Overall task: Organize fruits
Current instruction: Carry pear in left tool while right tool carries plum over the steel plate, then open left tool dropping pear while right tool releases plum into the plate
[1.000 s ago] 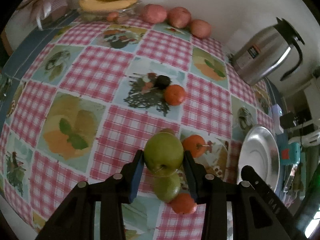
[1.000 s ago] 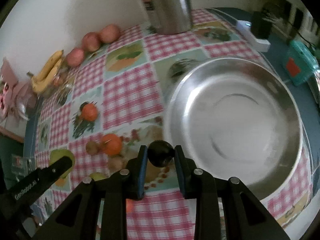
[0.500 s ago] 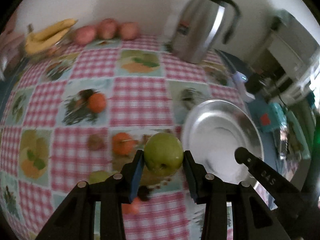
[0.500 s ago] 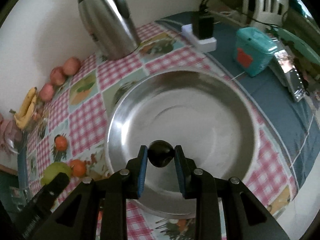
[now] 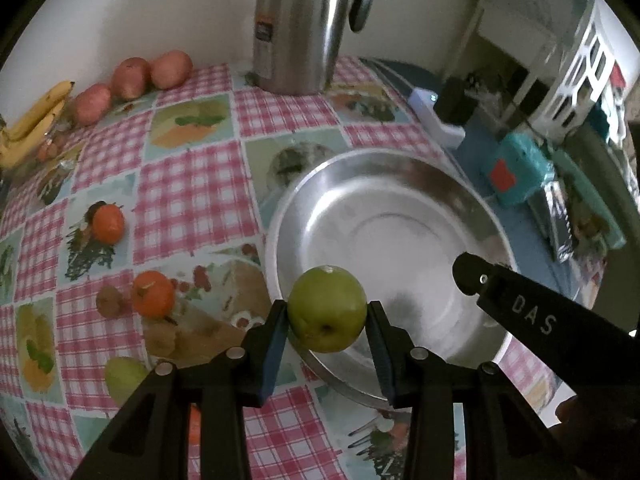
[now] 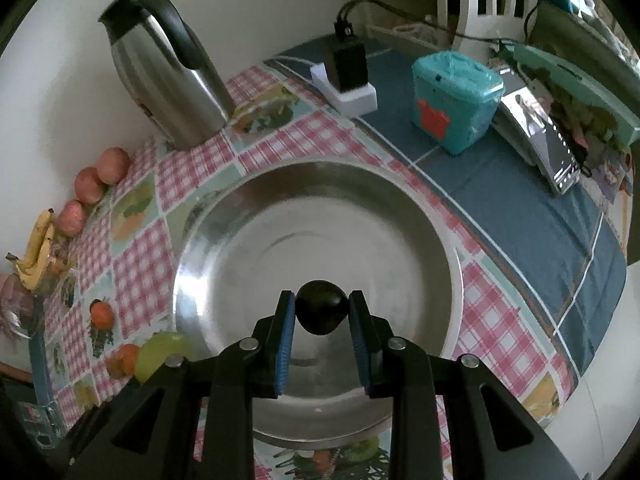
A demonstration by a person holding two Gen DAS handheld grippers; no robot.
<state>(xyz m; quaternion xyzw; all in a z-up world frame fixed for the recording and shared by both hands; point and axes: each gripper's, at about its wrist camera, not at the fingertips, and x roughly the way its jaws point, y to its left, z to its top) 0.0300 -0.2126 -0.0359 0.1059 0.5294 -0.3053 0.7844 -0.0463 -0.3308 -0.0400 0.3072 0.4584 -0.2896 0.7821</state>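
"DAS" is printed in white on the right gripper [image 5: 532, 320] where it is seen from the left wrist. The steel bowl [image 6: 208, 240] is seen bare. A green apple [image 5: 327, 309] is clamped in the left gripper [image 5: 327, 322] over the bowl's near rim. A dark fruit [image 6: 321, 307] is clenched in the right gripper over the bowl.

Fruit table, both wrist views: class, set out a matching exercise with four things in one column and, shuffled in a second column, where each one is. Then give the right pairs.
Things
1. green apple
2. dark fruit
3. bananas
4. steel jug

Places
A. at the table's far left edge, by the wall
B. clamped in the right gripper over the steel bowl
C. upright on the cloth by the wall
D. clamped in the left gripper

Pairs: 1-D, 2-B, 3-A, 4-C
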